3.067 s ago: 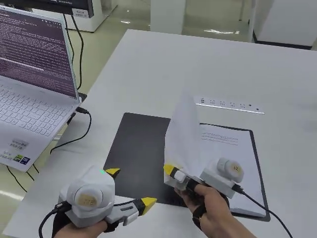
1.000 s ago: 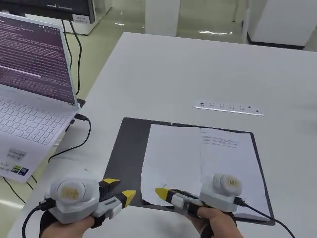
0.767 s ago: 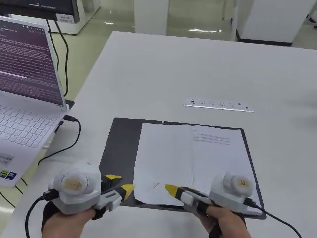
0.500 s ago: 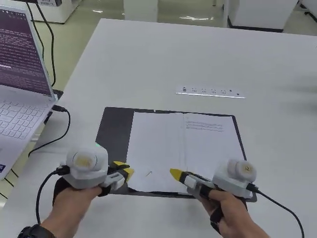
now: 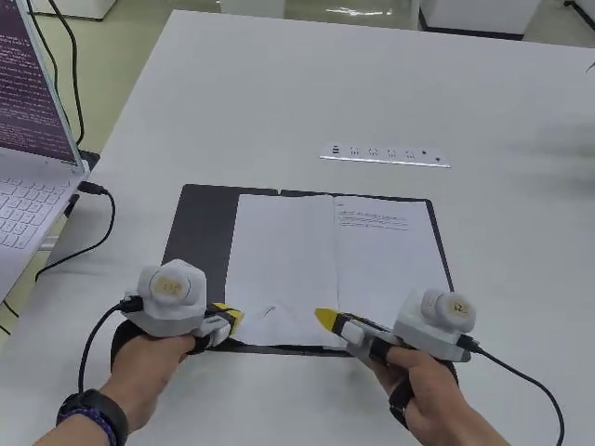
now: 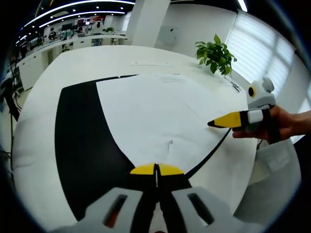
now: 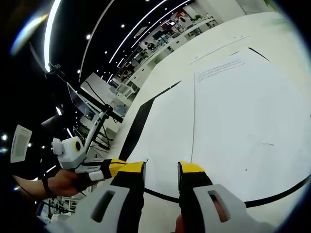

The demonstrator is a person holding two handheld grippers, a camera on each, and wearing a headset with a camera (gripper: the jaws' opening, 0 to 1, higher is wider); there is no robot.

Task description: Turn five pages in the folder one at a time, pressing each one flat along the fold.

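The black folder (image 5: 200,242) lies open on the white table. A blank turned page (image 5: 279,251) lies flat on its left half and a printed page (image 5: 386,260) on its right, with the fold (image 5: 335,265) between them. My left gripper (image 5: 231,319) (image 6: 156,170) is shut with nothing in it, its tips at the folder's near edge by the blank page's corner. My right gripper (image 5: 325,319) (image 7: 160,172) is open a little and empty, low over the near edge close to the fold. In the left gripper view the right gripper (image 6: 221,121) comes in from the right.
An open laptop (image 5: 28,139) stands at the left with a black cable (image 5: 88,232) trailing toward the folder. A white power strip (image 5: 386,156) lies beyond the folder. A potted plant (image 6: 216,53) stands far off on the table.
The page that the right gripper held up has come down flat on the left side and been let go. The left gripper has shut and moved in to the folder's near edge.
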